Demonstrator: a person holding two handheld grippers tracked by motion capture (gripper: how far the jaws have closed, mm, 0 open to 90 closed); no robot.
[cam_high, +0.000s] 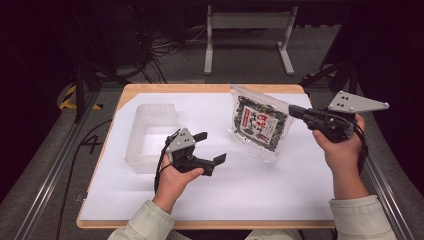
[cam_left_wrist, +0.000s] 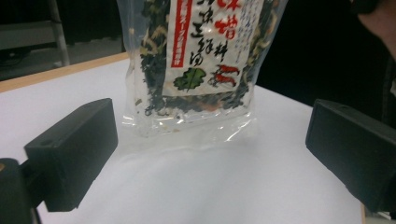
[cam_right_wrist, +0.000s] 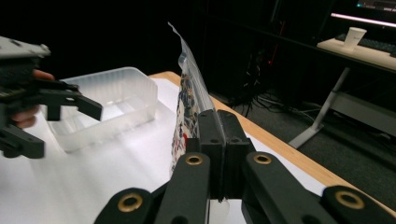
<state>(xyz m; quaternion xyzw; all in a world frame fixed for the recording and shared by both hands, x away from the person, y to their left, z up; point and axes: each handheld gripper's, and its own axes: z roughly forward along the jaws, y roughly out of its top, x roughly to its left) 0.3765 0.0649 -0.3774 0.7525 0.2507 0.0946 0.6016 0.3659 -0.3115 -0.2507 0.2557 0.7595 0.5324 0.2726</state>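
Seaweed pouch (cam_high: 260, 126): one clear zip bag with a red-and-white printed label, held upright over the white sheet (cam_high: 240, 185), to the right of the plastic tray (cam_high: 150, 135) and well apart from it; its lower edge looks to rest on or just above the sheet (cannot tell which).
Right gripper (cam_high: 295, 112): jaws pressed together on the pouch's right edge, pinching the film; the hand holds it level, off the sheet.
Left gripper (cam_high: 210, 147): jaws wide apart, nothing between them, between the tray and the pouch, touching neither.
High view alone: the whole layout, with one tray, one pouch, two grippers and two pale sleeves (cam_high: 145, 225) at the near edge of the wooden table (cam_high: 200, 88).
Left gripper view alone: the pouch's (cam_left_wrist: 196, 60) front from close by, with dark green flakes, a leaf emblem and red shrimp drawings on the label, and clear film at the bottom; both black pads (cam_left_wrist: 74, 149) frame it without contact.
Right gripper view alone: the pouch (cam_right_wrist: 189, 98) edge-on, its thin sealed rim rising out of the closed jaws, with the tray (cam_right_wrist: 112, 102) beyond it and the left gripper (cam_right_wrist: 60, 123) in front of that tray.
Count: pouches one, trays one, grippers two (each in one hand).
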